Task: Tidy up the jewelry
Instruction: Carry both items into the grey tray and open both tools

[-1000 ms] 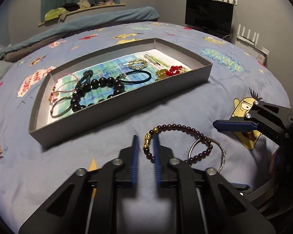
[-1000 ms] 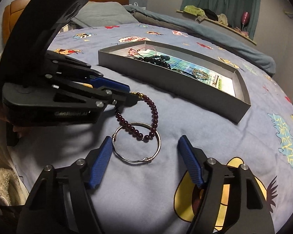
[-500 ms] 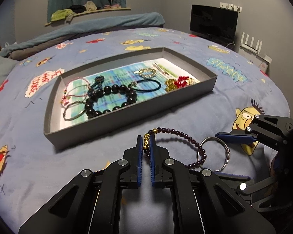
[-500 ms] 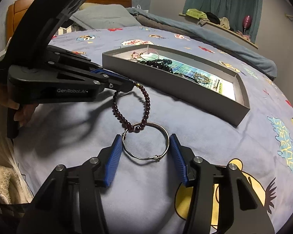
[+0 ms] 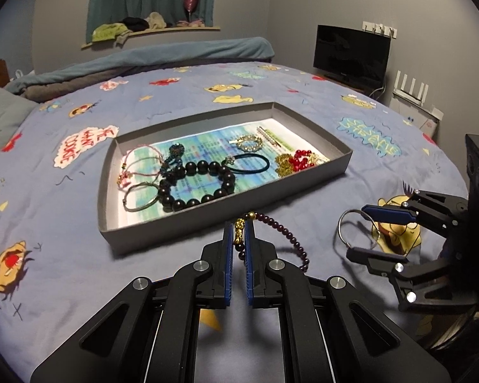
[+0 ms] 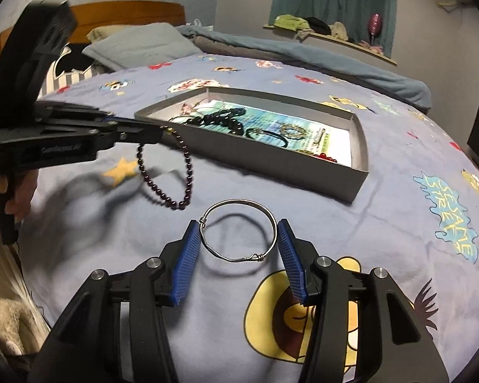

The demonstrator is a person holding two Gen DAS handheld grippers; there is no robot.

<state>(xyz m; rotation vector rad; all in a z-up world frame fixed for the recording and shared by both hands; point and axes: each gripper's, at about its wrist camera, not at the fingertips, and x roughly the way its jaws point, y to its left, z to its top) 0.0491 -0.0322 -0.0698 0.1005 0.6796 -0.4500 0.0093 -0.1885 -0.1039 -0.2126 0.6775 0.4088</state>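
Observation:
My left gripper point(image 5: 239, 227) is shut on a dark red bead bracelet point(image 5: 284, 231), pinching it at its gold beads. The right wrist view shows the bracelet point(image 6: 188, 172) hanging in a loop from the left gripper point(image 6: 161, 132), off the bed. My right gripper point(image 6: 238, 223) is shut on a thin silver bangle point(image 6: 239, 201), one pad on each side, and holds it just above the quilt. In the left wrist view the bangle point(image 5: 337, 233) stands on edge in the right gripper point(image 5: 356, 229). Beyond both lies a grey tray point(image 5: 175, 233) holding several pieces of jewelry.
The tray point(image 6: 271, 166) holds a black bead bracelet point(image 5: 207, 166), cord bracelets point(image 5: 140, 172), a black hair tie point(image 5: 252, 162) and red and gold beads point(image 5: 295, 162). Everything sits on a blue cartoon quilt point(image 5: 64, 239). A hand point(image 6: 19, 198) grips the left tool. A TV point(image 5: 351, 54) stands at the back right.
The right gripper's jaws came in onto the silver bangle and raised it. The left gripper closed on the bead bracelet and lifted it off the quilt, clear of the bangle.

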